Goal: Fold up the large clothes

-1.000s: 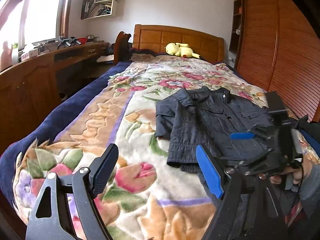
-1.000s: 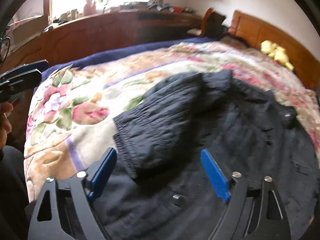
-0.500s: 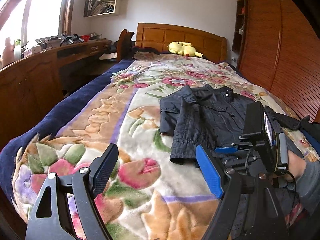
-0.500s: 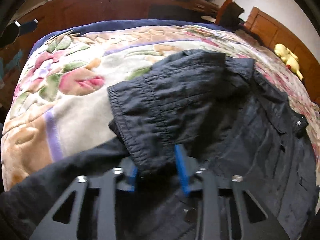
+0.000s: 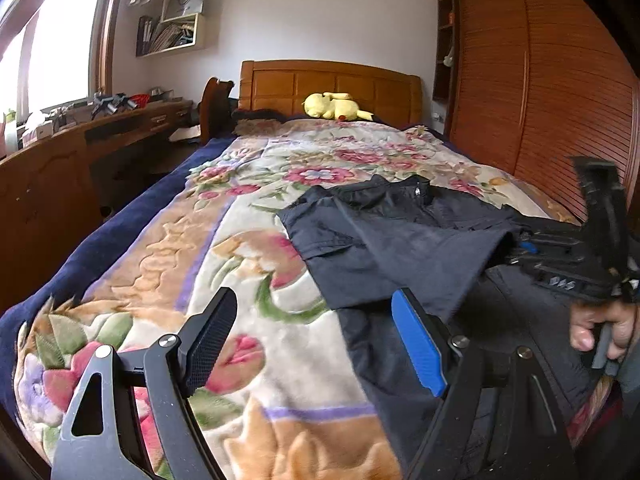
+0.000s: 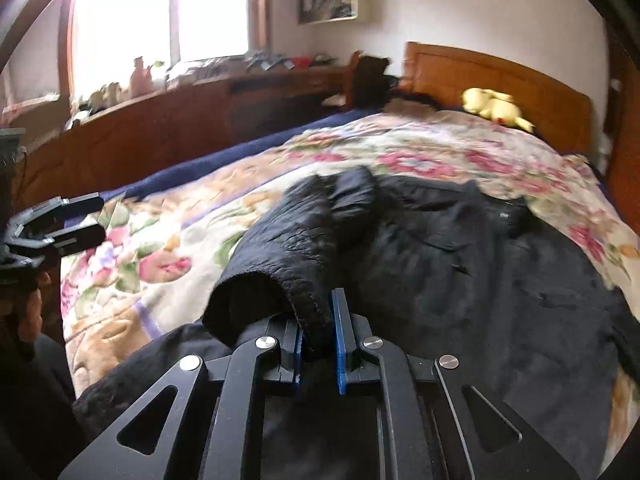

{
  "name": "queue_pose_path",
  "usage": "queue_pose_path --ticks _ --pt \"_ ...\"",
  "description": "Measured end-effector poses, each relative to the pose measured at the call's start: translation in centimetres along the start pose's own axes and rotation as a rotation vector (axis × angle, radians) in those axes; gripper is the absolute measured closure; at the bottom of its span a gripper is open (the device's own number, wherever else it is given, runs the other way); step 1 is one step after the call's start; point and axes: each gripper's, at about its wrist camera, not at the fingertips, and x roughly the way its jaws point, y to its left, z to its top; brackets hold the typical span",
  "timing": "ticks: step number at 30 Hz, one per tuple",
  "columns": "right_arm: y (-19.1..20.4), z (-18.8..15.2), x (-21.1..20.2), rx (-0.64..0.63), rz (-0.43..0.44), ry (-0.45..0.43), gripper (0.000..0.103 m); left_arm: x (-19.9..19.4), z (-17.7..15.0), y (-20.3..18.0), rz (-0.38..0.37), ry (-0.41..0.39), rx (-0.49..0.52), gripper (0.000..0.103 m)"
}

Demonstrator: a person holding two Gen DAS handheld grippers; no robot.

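One dark navy woven jacket (image 5: 404, 240) spread across the near right of the floral fleece blanket (image 5: 224, 240); soft, light, limp, likely to sag and slide if lifted by one point; best taken at cuffs and hem corners. Two grippers counted: right gripper (image 6: 318, 344) just closed, pinching the ribbed sleeve cuff (image 6: 280, 292), raised off the body; left gripper (image 5: 308, 340) spread wide over blanket, holding nothing. One yellow plush toy (image 5: 334, 106) far, by headboard.
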Motion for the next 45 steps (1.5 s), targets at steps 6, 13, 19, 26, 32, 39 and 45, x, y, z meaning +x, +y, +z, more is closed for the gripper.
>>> queue_pose_path --ticks 6,13,19,26,32,39,45 --pt "-0.9 -2.1 -5.4 0.023 -0.085 -0.043 0.092 0.2 0.3 -1.7 -0.028 -0.005 0.010 0.022" --pt "-1.5 -4.9 -9.3 0.102 -0.216 -0.049 0.091 0.7 1.2 -4.0 -0.087 -0.015 0.022 0.022" --pt "-2.4 -6.9 -8.5 0.147 -0.286 0.012 0.091 1.3 1.5 -6.2 -0.119 -0.011 0.053 0.022" --pt "-2.9 -8.2 -8.2 0.162 -0.343 0.077 0.091 1.7 1.4 -7.7 -0.120 -0.005 0.073 0.022" --pt "-2.9 -7.8 -9.6 0.126 -0.377 0.090 0.088 1.8 1.7 -8.2 -0.139 -0.005 0.071 0.022" --pt "-0.9 -6.7 -9.3 0.065 -0.337 0.058 0.067 2.1 1.6 -9.2 -0.150 0.002 0.094 0.022" --pt "-0.5 -6.1 -5.2 0.062 -0.280 0.130 0.066 2.5 1.4 -9.3 -0.158 0.018 0.097 0.022"
